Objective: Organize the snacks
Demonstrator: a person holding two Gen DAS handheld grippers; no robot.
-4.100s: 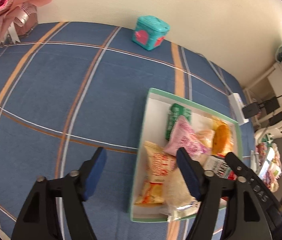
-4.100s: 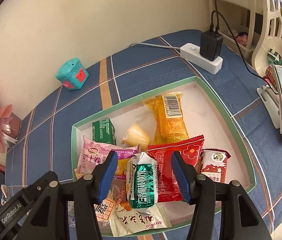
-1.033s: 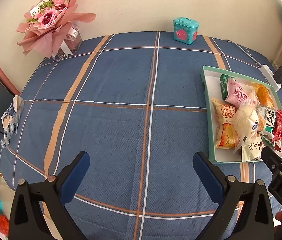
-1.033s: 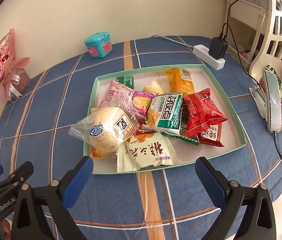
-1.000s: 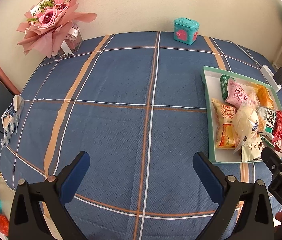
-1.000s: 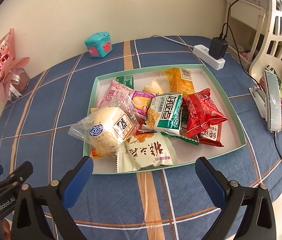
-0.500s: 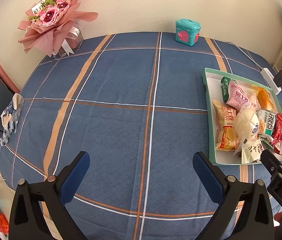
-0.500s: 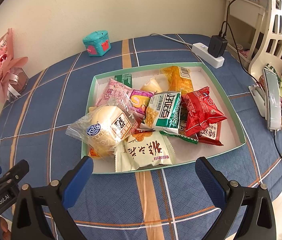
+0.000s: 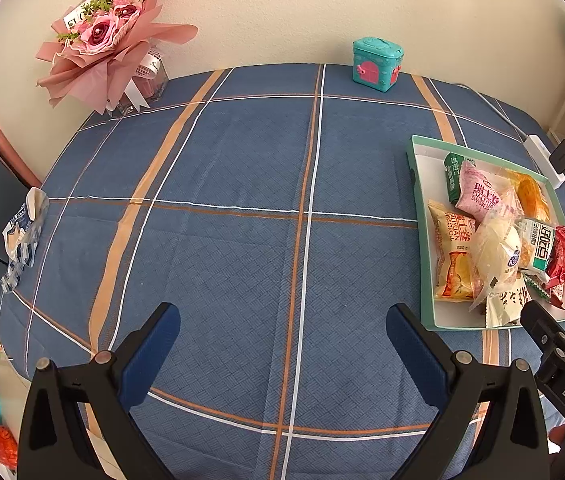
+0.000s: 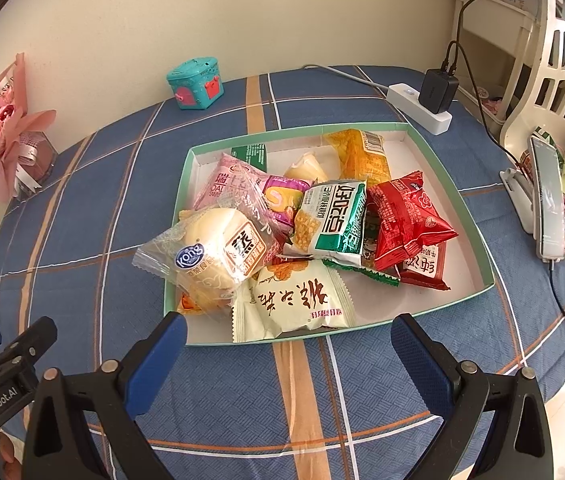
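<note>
— Right wrist view is showing what, exactly?

— The right gripper [image 10: 288, 338] is hanging over the near edge of the tray [image 10: 448, 184] with its jaws spread wide and nothing between them. All the snacks are sitting inside the tray in a loose heap: a bun in clear wrap [image 10: 214, 256] is leaning over the left rim, a cream packet [image 10: 294, 300] is lying nearest the gripper, and a green and white packet [image 10: 332, 220] and a red packet [image 10: 404, 216] are resting on top of others.

— And the left gripper [image 9: 282, 338]?

— It is pointing at bare tablecloth [image 9: 242, 184], jaws also wide apart and holding nothing. The tray is lying well off to its right.

— So which step is going on?

— I am judging that the gathering is nearly done, since no snack is lying loose on the cloth. The heap itself is looking untidy.

— What is the next move asking for?

— Probably nudging the bun fully inside the rim. Its wrap is looking slippery and puffy, so a gentle pinch on the crimped end is seeming safest.
</note>
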